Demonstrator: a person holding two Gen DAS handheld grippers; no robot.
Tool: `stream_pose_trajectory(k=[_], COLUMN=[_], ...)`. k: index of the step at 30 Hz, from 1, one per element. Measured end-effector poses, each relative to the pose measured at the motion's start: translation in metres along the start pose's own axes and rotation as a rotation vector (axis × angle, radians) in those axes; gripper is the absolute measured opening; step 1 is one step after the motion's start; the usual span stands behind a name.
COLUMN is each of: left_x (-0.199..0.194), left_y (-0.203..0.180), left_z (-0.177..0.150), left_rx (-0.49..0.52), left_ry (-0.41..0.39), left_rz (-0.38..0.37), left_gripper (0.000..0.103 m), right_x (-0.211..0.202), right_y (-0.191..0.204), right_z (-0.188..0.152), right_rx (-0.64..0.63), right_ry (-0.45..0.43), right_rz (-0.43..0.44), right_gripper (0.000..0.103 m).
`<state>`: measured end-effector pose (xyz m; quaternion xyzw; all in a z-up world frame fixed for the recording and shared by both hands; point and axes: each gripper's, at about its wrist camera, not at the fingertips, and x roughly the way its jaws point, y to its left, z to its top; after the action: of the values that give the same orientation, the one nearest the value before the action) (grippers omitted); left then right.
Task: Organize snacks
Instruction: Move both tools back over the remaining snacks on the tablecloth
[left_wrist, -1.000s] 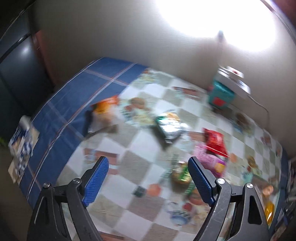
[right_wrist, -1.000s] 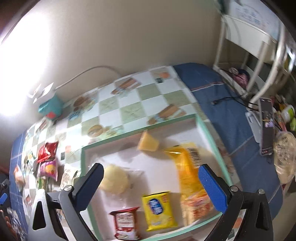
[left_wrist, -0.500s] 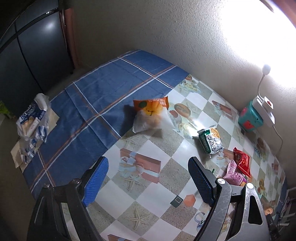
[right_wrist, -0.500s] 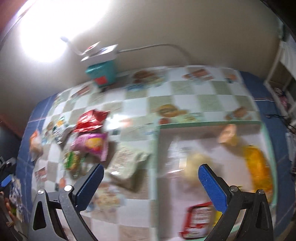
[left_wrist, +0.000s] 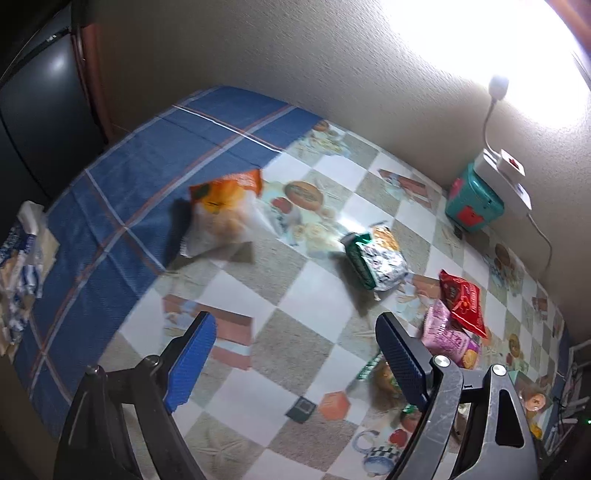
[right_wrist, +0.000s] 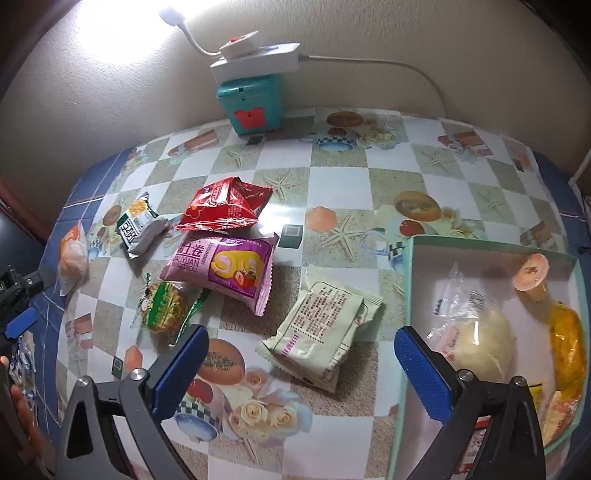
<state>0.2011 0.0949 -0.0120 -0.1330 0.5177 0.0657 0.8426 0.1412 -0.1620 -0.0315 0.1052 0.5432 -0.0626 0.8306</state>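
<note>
My right gripper (right_wrist: 301, 365) is open and empty above a cream snack packet (right_wrist: 323, 334). Beyond it lie a pink roll-cake packet (right_wrist: 225, 271), a red packet (right_wrist: 223, 208), a green-and-yellow candy (right_wrist: 164, 308) and a green-white packet (right_wrist: 138, 229). A green-rimmed tray (right_wrist: 408, 288) at the right holds a round bun (right_wrist: 484, 341), an orange packet (right_wrist: 567, 350) and other snacks. My left gripper (left_wrist: 293, 362) is open and empty above the table. Ahead of it lie an orange-topped clear bag (left_wrist: 221, 216), the green-white packet (left_wrist: 375, 260), the red packet (left_wrist: 463, 301) and the pink packet (left_wrist: 445, 338).
A teal box (right_wrist: 253, 105) with a white power strip and lamp on it stands against the back wall. A blue checked cloth (left_wrist: 122, 206) covers the table's left end. A blue-white plastic bag (left_wrist: 18, 266) lies at the left edge. A dark cabinet stands at far left.
The right gripper has swung left from over the tray to over the loose snacks. The left gripper has shifted, with the snack pile now closer on its right.
</note>
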Motion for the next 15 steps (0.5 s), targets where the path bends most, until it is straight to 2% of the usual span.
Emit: stream_pose_trajectory(k=[3,5,9,15], left_x=[0.011,0.02,0.036,0.047], left_y=[-0.008,-0.012,-0.022,-0.05], left_z=[-0.001,-0.004,-0.009,-0.016], left_rx=[0.014,0.019,0.031,0.113], left_ry=[0.044,0.082,0.144,0.175], left_rz=[-0.011,-0.021,-0.073,-0.112], left_gripper=[0.088,0.088,0.088,0.088], right_x=[0.006,0.012,0.019,0.035], right_y=[0.004,0.005,0.004,0.004], right_z=[0.003,0.005,0.006,0.005], right_rx=[-0.007,-0.007,-0.01,-0.007], right_ry=[-0.001,0.004,0.007,0.029], right_rz=[0.006,0.006,-0.023,-0.038], right_gripper=[0.092,0.092,0.086,0.084])
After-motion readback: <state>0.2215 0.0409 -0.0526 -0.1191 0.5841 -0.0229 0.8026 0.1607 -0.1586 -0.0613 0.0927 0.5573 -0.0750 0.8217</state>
